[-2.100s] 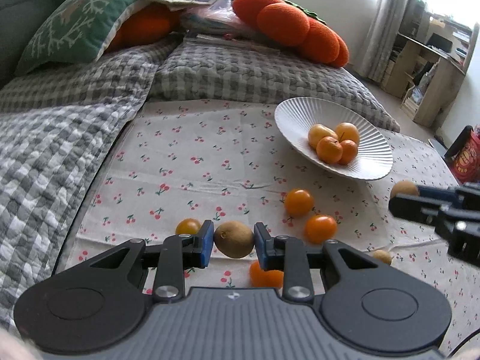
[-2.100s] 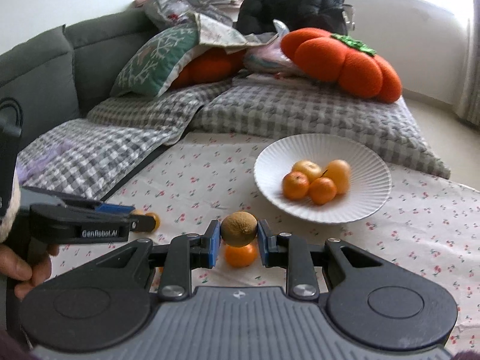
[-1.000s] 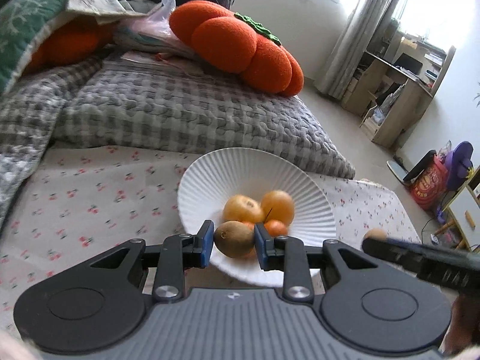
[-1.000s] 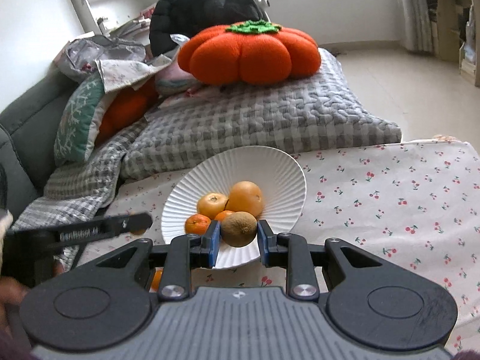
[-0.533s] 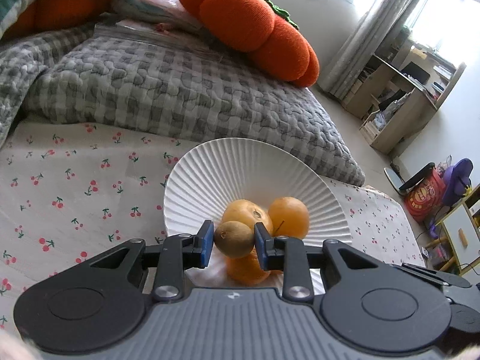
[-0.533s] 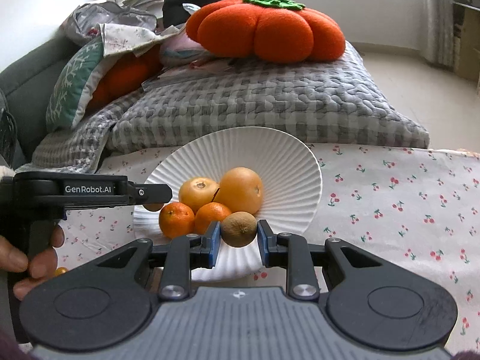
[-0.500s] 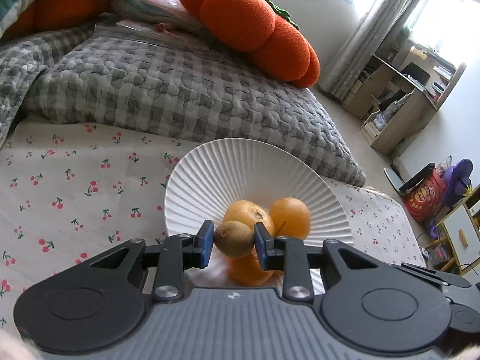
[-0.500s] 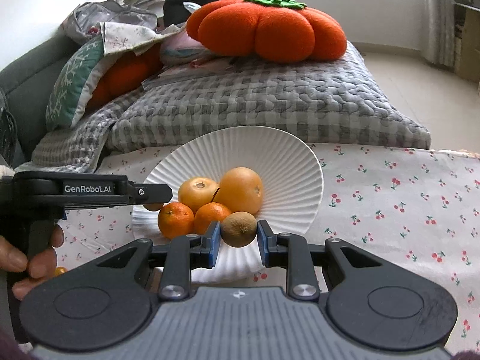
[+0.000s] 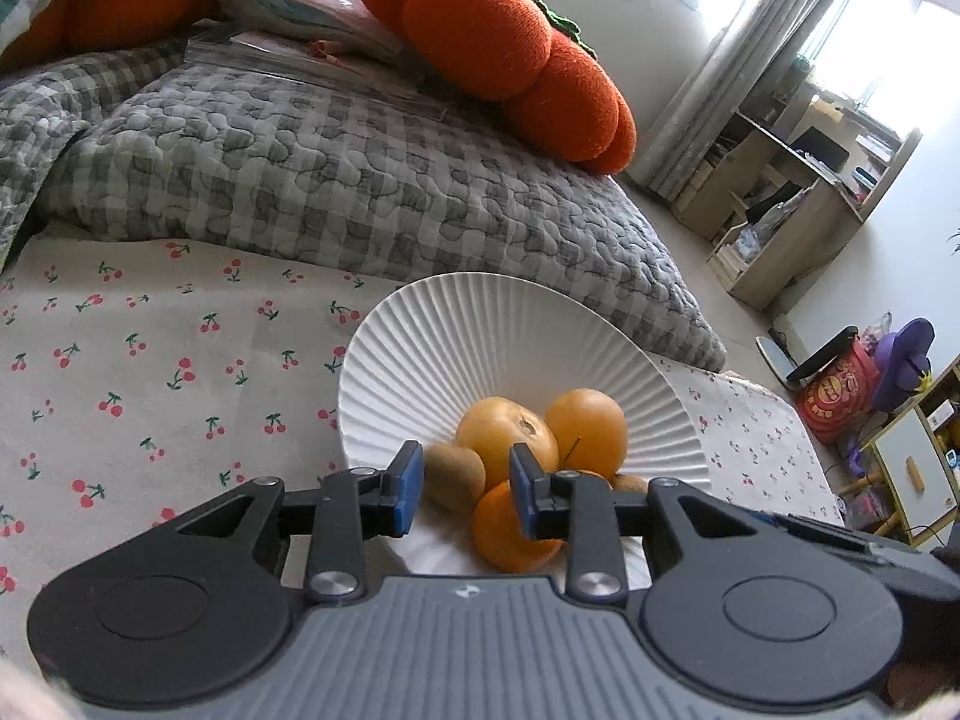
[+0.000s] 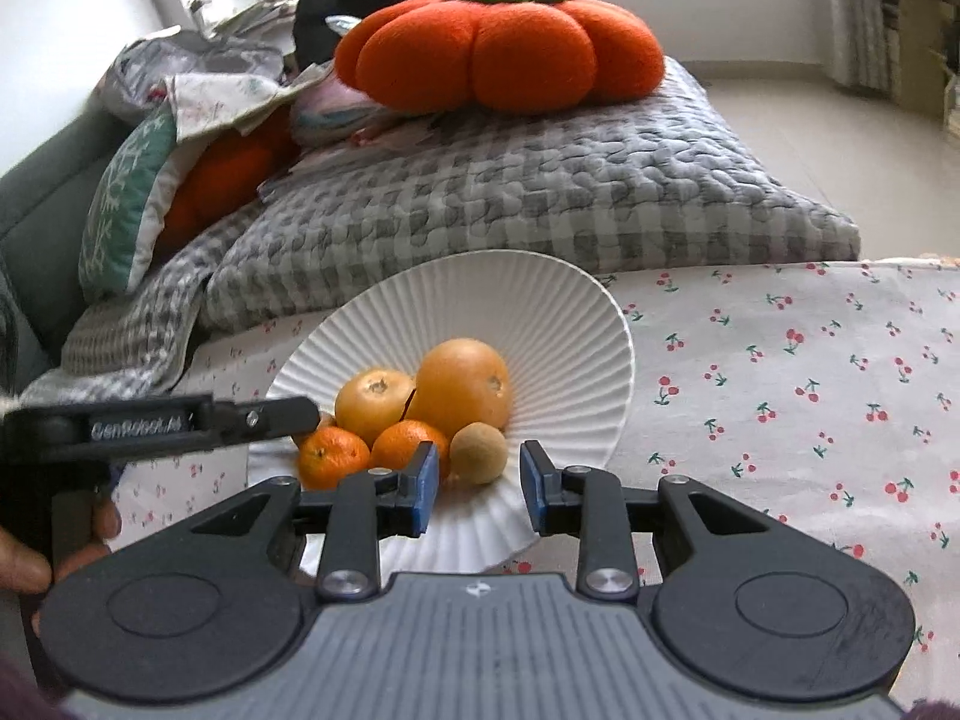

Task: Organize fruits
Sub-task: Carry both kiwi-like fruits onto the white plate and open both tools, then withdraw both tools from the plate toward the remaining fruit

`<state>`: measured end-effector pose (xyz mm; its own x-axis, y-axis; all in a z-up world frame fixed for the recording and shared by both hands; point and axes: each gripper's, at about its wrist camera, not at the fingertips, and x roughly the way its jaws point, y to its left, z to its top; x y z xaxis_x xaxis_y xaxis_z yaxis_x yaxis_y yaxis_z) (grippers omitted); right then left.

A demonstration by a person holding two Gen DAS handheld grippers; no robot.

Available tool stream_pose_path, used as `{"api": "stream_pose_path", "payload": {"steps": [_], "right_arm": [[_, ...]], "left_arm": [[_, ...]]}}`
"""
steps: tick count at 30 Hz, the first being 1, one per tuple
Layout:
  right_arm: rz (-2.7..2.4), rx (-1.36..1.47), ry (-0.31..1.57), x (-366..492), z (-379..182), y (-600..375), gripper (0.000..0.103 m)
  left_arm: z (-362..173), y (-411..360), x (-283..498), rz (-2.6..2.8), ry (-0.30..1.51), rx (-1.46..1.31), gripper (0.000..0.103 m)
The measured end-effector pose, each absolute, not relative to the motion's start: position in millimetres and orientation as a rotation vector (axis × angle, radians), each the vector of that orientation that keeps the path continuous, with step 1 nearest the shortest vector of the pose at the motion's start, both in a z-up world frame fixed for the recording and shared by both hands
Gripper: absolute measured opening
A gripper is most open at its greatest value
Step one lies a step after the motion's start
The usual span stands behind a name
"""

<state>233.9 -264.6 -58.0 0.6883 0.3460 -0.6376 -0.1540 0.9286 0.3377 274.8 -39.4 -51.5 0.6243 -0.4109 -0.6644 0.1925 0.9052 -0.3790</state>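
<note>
A white ribbed plate [image 9: 480, 336] on the cherry-print cloth holds several oranges and two brown kiwis. My left gripper [image 9: 462, 495] is open just above the plate's near rim; a kiwi [image 9: 453, 477] lies in the plate between its jaws, touching neither. My right gripper [image 10: 479, 487] is open too, and the other kiwi [image 10: 478, 453] rests in the plate [image 10: 540, 306] beside a small orange [image 10: 408, 444]. The left gripper also shows in the right wrist view [image 10: 264, 414], at the plate's left side.
A grey checked quilt [image 9: 336, 180] and an orange pumpkin cushion [image 10: 498, 54] lie behind the plate. The cherry-print cloth [image 10: 810, 372] stretches to the right. A desk and shelves [image 9: 792, 222] stand at the far right.
Both grippers have opened and let go of their kiwis, which now lie in the plate. Both grippers sit a little closer over the plate than half a second ago.
</note>
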Motion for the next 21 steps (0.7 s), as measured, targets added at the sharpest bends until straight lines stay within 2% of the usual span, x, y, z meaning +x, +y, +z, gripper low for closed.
{"api": "stream_pose_path", "payload": {"steps": [21], "right_arm": [[0.343,0.282,0.744,187.2,-22.9,-233.3,0.031]], "left_arm": [[-12.3,2.8,186.4,-0.237,0.811,-0.208,0.03]]}}
